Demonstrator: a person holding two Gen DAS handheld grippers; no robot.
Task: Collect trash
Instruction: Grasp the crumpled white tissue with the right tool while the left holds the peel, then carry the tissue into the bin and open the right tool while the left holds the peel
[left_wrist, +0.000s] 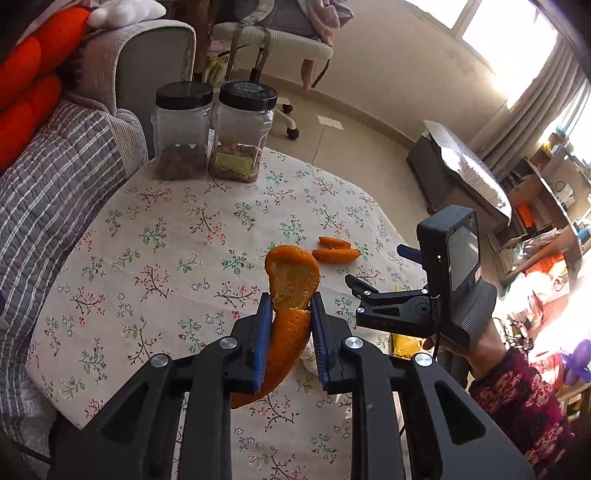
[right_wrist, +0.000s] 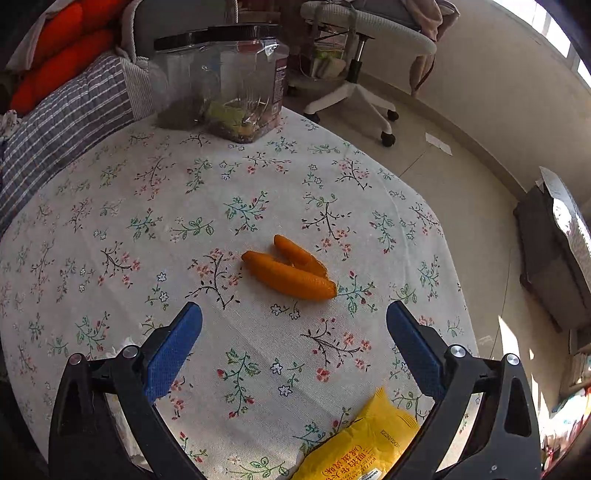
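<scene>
My left gripper (left_wrist: 291, 301) is shut on a long strip of orange peel (left_wrist: 291, 273), which hangs above the flowered tablecloth (left_wrist: 166, 240). Its pale inner side faces me. Two curled peel pieces (right_wrist: 291, 273) lie together near the table's middle, and they show small in the left wrist view as peel pieces (left_wrist: 335, 251). Just short of them my right gripper (right_wrist: 294, 314) hovers open, with nothing between its blue pads. In the left wrist view the right gripper's body (left_wrist: 443, 280) and a hand in a patterned sleeve (left_wrist: 517, 391) are at the right.
Two clear jars with black lids (left_wrist: 214, 133) stand at the table's far edge. A yellow snack wrapper (right_wrist: 362, 443) lies near the front edge. A white tissue (left_wrist: 312, 356) shows behind the left fingers. A sofa (left_wrist: 55, 166) borders the left; a swivel chair (right_wrist: 365, 48) stands beyond.
</scene>
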